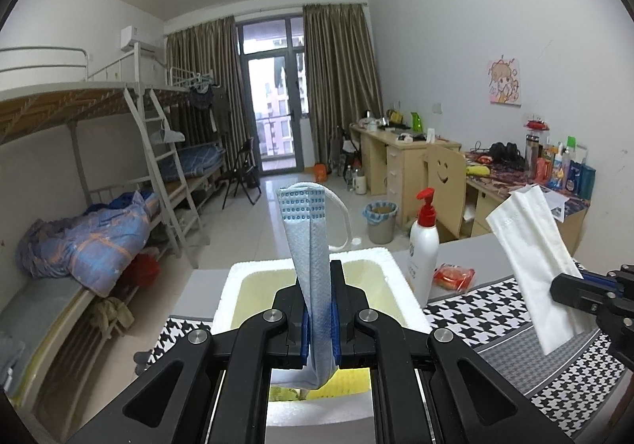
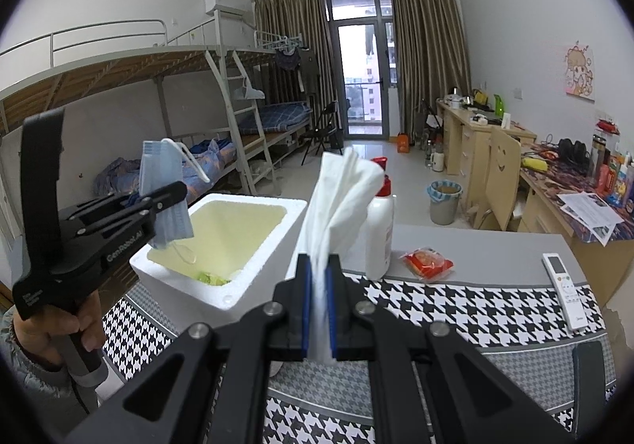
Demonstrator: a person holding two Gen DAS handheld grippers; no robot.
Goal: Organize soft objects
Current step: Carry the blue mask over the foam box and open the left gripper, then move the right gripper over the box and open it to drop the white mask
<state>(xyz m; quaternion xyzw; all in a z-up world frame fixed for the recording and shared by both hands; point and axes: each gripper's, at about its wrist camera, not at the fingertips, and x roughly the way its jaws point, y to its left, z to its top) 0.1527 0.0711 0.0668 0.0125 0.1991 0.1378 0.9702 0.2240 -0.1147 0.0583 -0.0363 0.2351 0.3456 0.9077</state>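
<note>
The left tongs point(image 1: 320, 319) pinched a folded blue face mask point(image 1: 308, 242) above the open white foam box point(image 2: 222, 245) on the tabletop point(image 2: 475, 245). The right tongs point(image 2: 318, 309) clamped a white tissue point(image 2: 337, 202) beside it. The mask probably wanted lowering well inside the rim before release, ear loop clear.
</note>
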